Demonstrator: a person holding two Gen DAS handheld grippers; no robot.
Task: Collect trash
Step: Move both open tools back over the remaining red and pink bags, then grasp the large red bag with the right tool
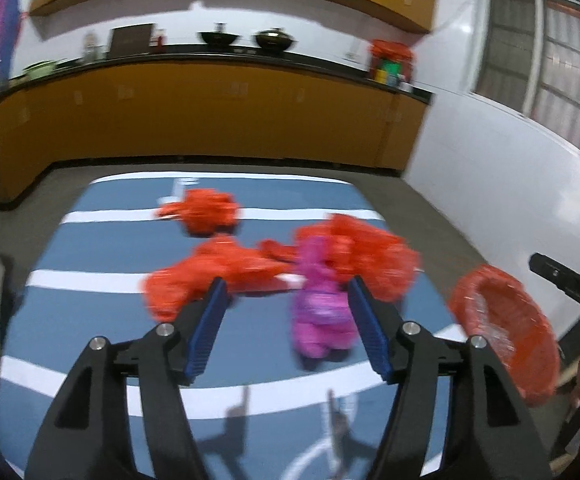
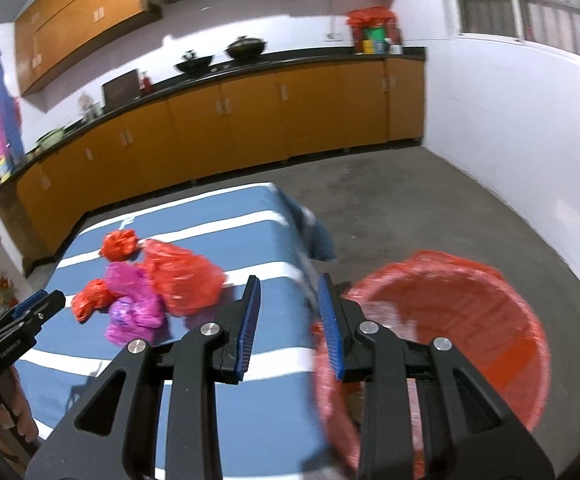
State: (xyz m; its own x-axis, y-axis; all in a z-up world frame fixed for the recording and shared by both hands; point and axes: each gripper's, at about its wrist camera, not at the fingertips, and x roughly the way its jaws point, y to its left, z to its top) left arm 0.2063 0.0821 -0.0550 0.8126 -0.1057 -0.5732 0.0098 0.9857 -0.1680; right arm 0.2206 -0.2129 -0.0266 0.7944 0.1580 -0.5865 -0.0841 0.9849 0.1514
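Observation:
Several crumpled red plastic bags (image 1: 218, 272) and one pink bag (image 1: 320, 304) lie on a blue table with white stripes (image 1: 90, 320). My left gripper (image 1: 286, 292) is open above the table, the pink bag just beyond its right finger. The bags also show in the right wrist view: red (image 2: 182, 280) and pink (image 2: 134, 308). A bin lined with a red bag (image 2: 470, 320) stands off the table's right edge; it also shows in the left wrist view (image 1: 506, 332). My right gripper (image 2: 288, 288) is open and empty above the table's edge, next to the bin's rim.
Orange kitchen cabinets (image 2: 250, 120) with a black counter run along the far wall, with woks and a red bag on top. A white wall with a window (image 1: 538, 80) is at the right. Grey concrete floor (image 2: 410, 200) surrounds the table.

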